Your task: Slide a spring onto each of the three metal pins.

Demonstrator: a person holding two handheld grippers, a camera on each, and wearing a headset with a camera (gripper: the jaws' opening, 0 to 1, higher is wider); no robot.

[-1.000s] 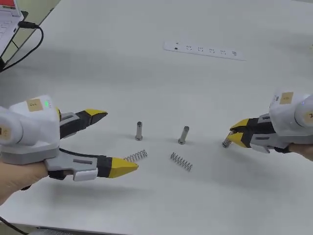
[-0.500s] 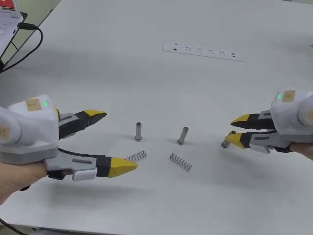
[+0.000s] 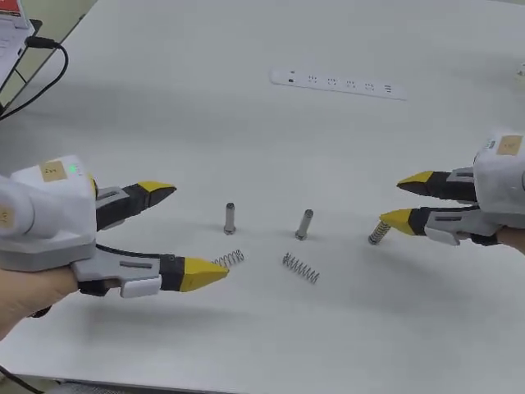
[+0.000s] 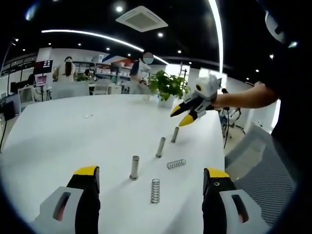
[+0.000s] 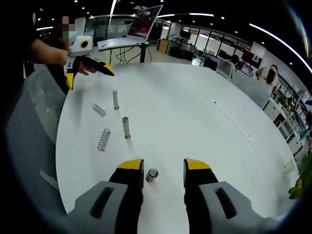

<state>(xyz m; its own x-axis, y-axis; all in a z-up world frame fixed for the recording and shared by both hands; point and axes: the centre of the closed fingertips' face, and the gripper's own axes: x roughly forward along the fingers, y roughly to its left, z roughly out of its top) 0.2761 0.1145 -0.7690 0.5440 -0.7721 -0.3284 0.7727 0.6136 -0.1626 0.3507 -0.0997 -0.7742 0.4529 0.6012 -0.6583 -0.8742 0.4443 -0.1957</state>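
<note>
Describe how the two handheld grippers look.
Both the left gripper and the right gripper have boxy white housings, grey-and-black jaws tapering to pointed yellow tips, and a small tan sticker on top. A green light glows on the left one's housing. In the gripper views each grey jaw carries an oval slot. The person wears a dark top.

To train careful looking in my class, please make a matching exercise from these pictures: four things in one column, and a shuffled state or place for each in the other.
Things
1. leftmost pin, head view
2. rightmost pin, head view
3. power strip
4. left tongs

States
A. white, lying far back on the table
B. open wide, a loose spring by one tip
C. standing upright, bare
D. carries a spring, stands by the open right tongs

Pairs: 1-C, 2-D, 3-A, 4-B
</note>
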